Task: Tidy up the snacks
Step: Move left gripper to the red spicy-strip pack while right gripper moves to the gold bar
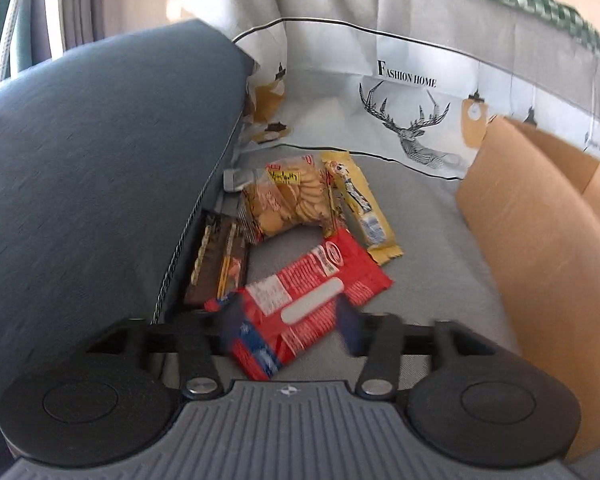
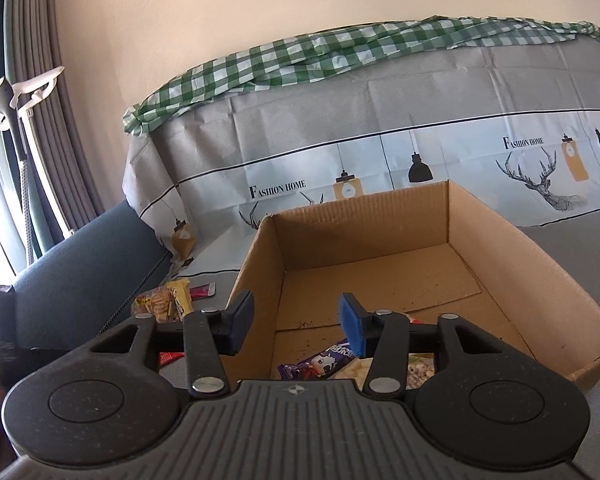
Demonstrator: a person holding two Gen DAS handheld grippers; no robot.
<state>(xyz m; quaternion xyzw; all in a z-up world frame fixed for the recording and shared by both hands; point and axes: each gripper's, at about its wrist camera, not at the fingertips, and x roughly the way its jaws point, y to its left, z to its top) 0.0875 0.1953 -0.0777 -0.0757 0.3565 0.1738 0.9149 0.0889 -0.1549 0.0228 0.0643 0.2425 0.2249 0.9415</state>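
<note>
A red snack packet (image 1: 312, 280) lies flat on the grey seat, and my left gripper (image 1: 292, 324) hovers open just over its near end, one blue pad on each side, blurred. Beyond it lie a clear bag of round biscuits (image 1: 292, 200), a yellow bar (image 1: 364, 208), a brown bar (image 1: 220, 264) against the cushion and a small silver packet (image 1: 236, 180). My right gripper (image 2: 296, 324) stands open with nothing between its pads, above the near left corner of the cardboard box (image 2: 500, 248). Inside the box lie a purple packet (image 2: 328, 358) and a pale packet (image 2: 418, 370).
A dark blue cushion (image 1: 80, 160) rises on the left of the snack pile. The box wall (image 1: 540, 220) bounds the pile on the right. A printed grey cover (image 2: 380, 120) with a green checked cloth (image 2: 300, 56) on top stands behind. Curtains (image 2: 60, 120) hang at far left.
</note>
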